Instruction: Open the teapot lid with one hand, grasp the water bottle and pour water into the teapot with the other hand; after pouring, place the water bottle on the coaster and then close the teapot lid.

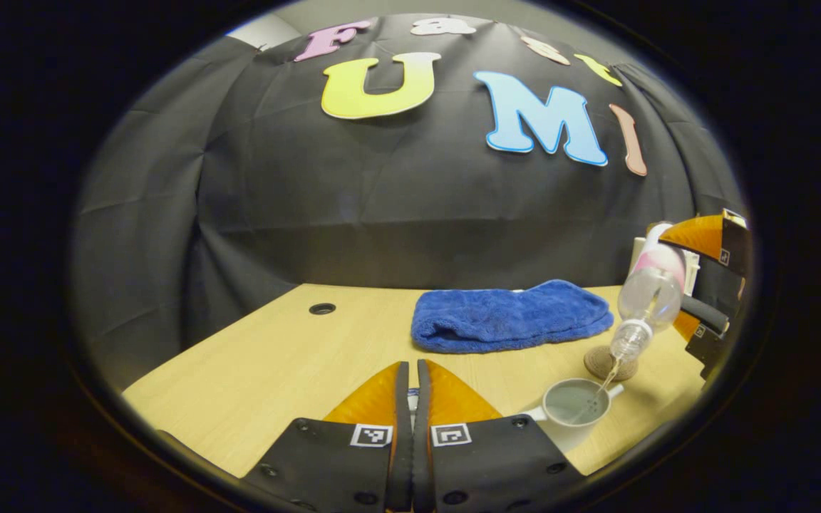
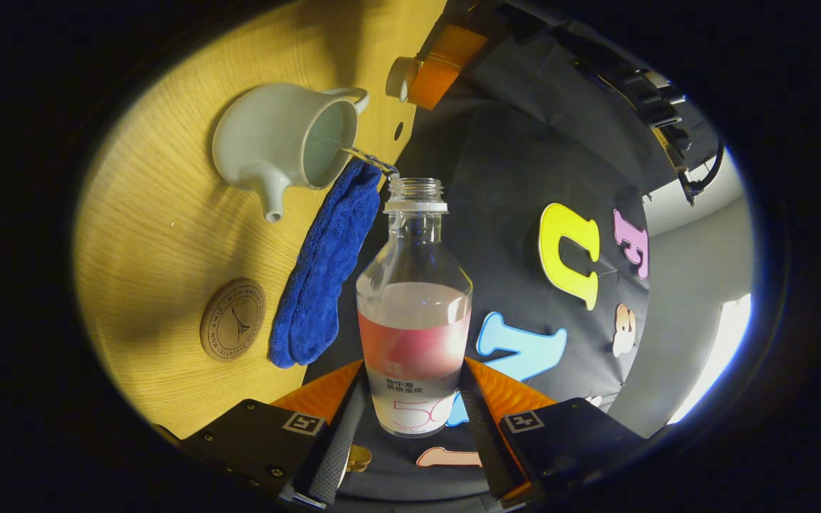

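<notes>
- Right gripper view: the right gripper (image 2: pixel 410 420) has its jaws closed on the lower body of the water bottle (image 2: pixel 414 313), one finger on each side, with the bottle tipped so its open neck points ahead of the jaws toward the teapot (image 2: pixel 279 139).
- A thin stream leaves the bottle mouth and lands inside the teapot's open top, close to the near rim; the bottle looks roughly half full.
- Left gripper view: the left gripper (image 1: pixel 412 427) has its jaws drawn almost together. A small pale thing seems pinched between the fingers, which I judge to be the lid (image 2: pixel 402 77), seen more plainly in the right gripper view, held off beyond the teapot.
- To pour well, I would keep the tilt gentle and the mouth centred over the opening, as the stream falls near the edge and could spill onto the table (image 1: pixel 275 363).
- The coaster (image 2: pixel 232 319) lies on bare table beside the right jaws, near the blue cloth (image 2: pixel 325 263) and apart from the teapot, so there looks to be open room to set the bottle down.
- The teapot sits near the table's front edge, just right of the left jaws; care is needed when the lid comes back.
</notes>
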